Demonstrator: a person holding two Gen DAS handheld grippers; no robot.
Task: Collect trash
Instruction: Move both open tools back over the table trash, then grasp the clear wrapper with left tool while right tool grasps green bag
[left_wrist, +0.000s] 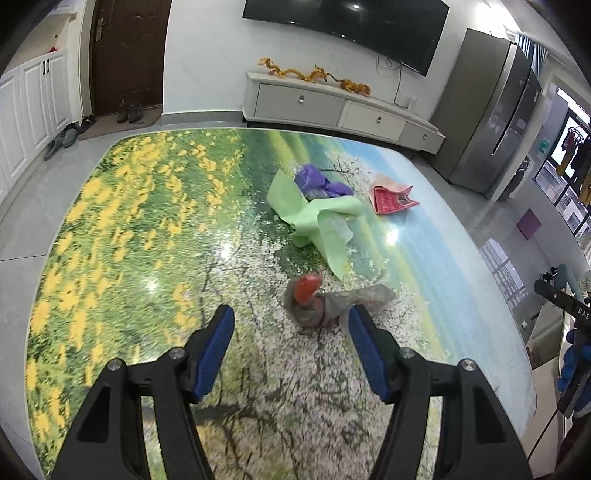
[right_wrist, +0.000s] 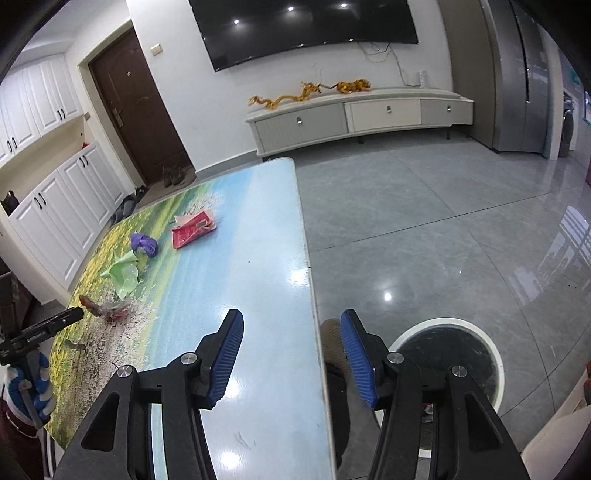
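The table (left_wrist: 110, 229) has a glossy printed meadow picture; grey floor tiles (right_wrist: 424, 206) lie at 3 o'clock. Left tongs (left_wrist: 291, 325) and right tongs (right_wrist: 291, 332) both stand apart, empty, with a crumpled wrapper (left_wrist: 314, 299) at 12 o'clock of the left ones.

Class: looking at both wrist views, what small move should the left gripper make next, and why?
Probably ease the left gripper forward and down around the crumpled clear wrapper with red scrap: its jaws are open and empty, and that is the nearest trash on the table.

Bright, glary, fisheye-warped, slightly blurred.
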